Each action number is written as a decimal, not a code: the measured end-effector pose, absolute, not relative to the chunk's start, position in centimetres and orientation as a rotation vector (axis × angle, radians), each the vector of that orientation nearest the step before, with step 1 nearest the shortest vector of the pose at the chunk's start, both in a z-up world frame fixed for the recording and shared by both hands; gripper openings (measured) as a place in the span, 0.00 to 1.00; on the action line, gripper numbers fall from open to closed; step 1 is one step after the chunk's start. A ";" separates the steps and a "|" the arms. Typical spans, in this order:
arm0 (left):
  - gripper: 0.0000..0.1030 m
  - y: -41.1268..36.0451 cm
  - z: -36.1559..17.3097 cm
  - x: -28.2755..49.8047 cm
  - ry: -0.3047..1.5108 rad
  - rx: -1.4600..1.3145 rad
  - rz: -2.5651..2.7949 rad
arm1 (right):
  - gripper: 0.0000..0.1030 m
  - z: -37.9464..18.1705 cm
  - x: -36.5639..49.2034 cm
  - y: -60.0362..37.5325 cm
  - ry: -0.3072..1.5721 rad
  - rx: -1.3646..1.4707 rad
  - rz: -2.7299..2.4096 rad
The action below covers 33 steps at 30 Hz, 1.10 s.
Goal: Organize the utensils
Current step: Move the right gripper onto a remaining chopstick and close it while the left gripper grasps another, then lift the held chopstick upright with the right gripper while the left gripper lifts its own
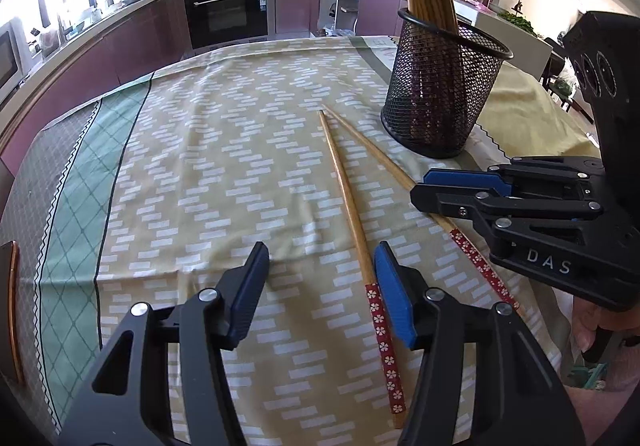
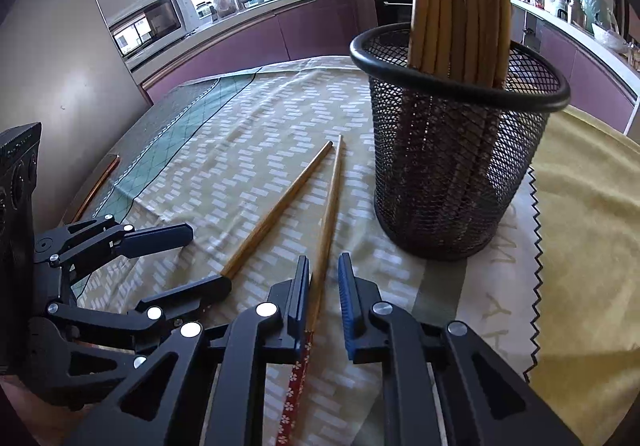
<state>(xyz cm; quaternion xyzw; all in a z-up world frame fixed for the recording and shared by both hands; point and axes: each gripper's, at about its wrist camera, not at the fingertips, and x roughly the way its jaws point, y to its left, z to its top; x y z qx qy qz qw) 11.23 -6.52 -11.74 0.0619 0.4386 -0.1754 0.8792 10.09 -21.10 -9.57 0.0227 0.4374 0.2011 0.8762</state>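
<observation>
chopsticks: two loose ones are laid on the patterned tablecloth over the tabletop, tips nearly meeting near the base of the black mesh holder, red floral handle ends fanned out toward the cameras. more chopsticks are stood upright in the holder, leaned against its rim. left chopstick is seen in the left wrist view running between the fingers of the left gripper; its handle end is lying just beside the right-hand blue pad, contact cannot be told, and a clear gap is left to the other pad, so the jaws are held apart and nothing is clamped. right chopstick is framed by the right gripper in the right wrist view: the shaft is laid against the left pad, while a gap is visible between it and the right blue pad, so it is bracketed but not seen squeezed from both sides. in the left wrist view the right gripper is seen lowered over that same chopstick, fingers narrow, with the floral end sticking out behind it. part of a hand is visible under the right gripper body. holder is placed on the far right of the cloth, apart from both grippers.
</observation>
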 end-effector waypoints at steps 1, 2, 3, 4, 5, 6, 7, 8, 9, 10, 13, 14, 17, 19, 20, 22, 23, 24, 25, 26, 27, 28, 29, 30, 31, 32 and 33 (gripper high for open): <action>0.52 -6.6 -11.7 11.4 0.914 0.131 -0.368 | 0.13 -9.6 10.1 -21.3 0.914 0.049 0.416; 0.52 -6.6 -11.7 11.6 0.915 0.131 -0.369 | 0.13 -9.6 10.0 -21.5 0.916 0.049 0.414; 0.52 -6.6 -11.7 11.7 0.916 0.130 -0.370 | 0.13 -9.6 10.0 -21.6 0.919 0.048 0.413; 0.51 -6.7 -11.7 11.9 0.917 0.130 -0.371 | 0.13 -9.5 9.9 -21.8 0.920 0.047 0.411; 0.50 -6.7 -11.6 12.1 0.919 0.129 -0.373 | 0.13 -9.5 9.9 -21.8 0.921 0.045 0.410; 0.50 -6.8 -11.6 12.3 0.921 0.127 -0.378 | 0.13 -9.5 10.0 -21.8 0.923 0.041 0.411; 0.48 -6.9 -11.5 12.5 0.924 0.124 -0.385 | 0.13 -9.5 10.1 -21.7 0.922 0.037 0.409; 0.47 -7.0 -11.5 12.7 0.927 0.122 -0.390 | 0.13 -9.5 10.2 -21.7 0.922 0.035 0.408; 0.47 -7.1 -11.5 12.9 0.931 0.122 -0.392 | 0.14 -9.5 10.3 -21.6 0.923 0.031 0.409; 0.46 -7.3 -11.5 13.2 0.933 0.126 -0.394 | 0.14 -9.5 10.3 -21.5 0.923 0.026 0.409; 0.39 -7.8 -11.6 13.7 0.936 0.137 -0.401 | 0.14 -9.6 10.7 -21.1 0.920 0.013 0.406; 0.37 -8.0 -11.6 13.9 0.938 0.141 -0.402 | 0.14 -9.6 10.9 -21.1 0.920 0.011 0.404; 0.29 -8.4 -11.7 14.3 0.942 0.144 -0.404 | 0.14 -9.6 11.1 -20.9 0.915 -0.004 0.399; 0.27 -8.5 -11.7 14.4 0.944 0.141 -0.403 | 0.13 -9.6 11.1 -20.8 0.910 -0.015 0.398; 0.26 -8.5 -11.7 14.4 0.944 0.141 -0.403 | 0.13 -9.6 11.2 -20.7 0.908 -0.019 0.397; 0.22 -8.6 -11.8 14.5 0.942 0.138 -0.402 | 0.13 -9.7 11.4 -20.4 0.906 -0.021 0.396; 0.20 -8.7 -11.8 14.5 0.942 0.136 -0.402 | 0.13 -9.7 11.5 -20.3 0.904 -0.021 0.395; 0.19 -8.8 -11.8 14.5 0.942 0.135 -0.403 | 0.13 -9.7 11.6 -20.3 0.904 -0.020 0.395; 0.17 -8.9 -11.8 14.5 0.942 0.135 -0.403 | 0.13 -9.7 11.6 -20.3 0.904 -0.018 0.394; 0.16 -8.9 -11.8 14.5 0.942 0.133 -0.403 | 0.13 -9.7 11.6 -20.3 0.904 -0.016 0.394; 0.16 -9.0 -11.8 14.5 0.943 0.130 -0.403 | 0.13 -9.7 11.6 -20.4 0.904 -0.011 0.394; 0.14 -9.0 -11.9 14.5 0.943 0.127 -0.402 | 0.11 -9.7 11.6 -20.4 0.904 -0.003 0.393; 0.12 -9.0 -11.9 14.5 0.944 0.121 -0.402 | 0.09 -9.8 11.6 -20.6 0.904 0.005 0.394; 0.11 -9.0 -11.9 14.5 0.946 0.116 -0.402 | 0.08 -9.8 11.6 -20.8 0.906 0.016 0.396; 0.10 -9.0 -11.9 14.5 0.948 0.111 -0.403 | 0.07 -9.8 11.6 -21.0 0.907 0.028 0.399; 0.09 -9.0 -11.9 14.6 0.949 0.107 -0.400 | 0.06 -9.8 11.6 -21.1 0.908 0.041 0.401; 0.09 -9.0 -12.0 14.5 0.949 0.104 -0.399 | 0.06 -9.9 11.6 -21.2 0.909 0.051 0.403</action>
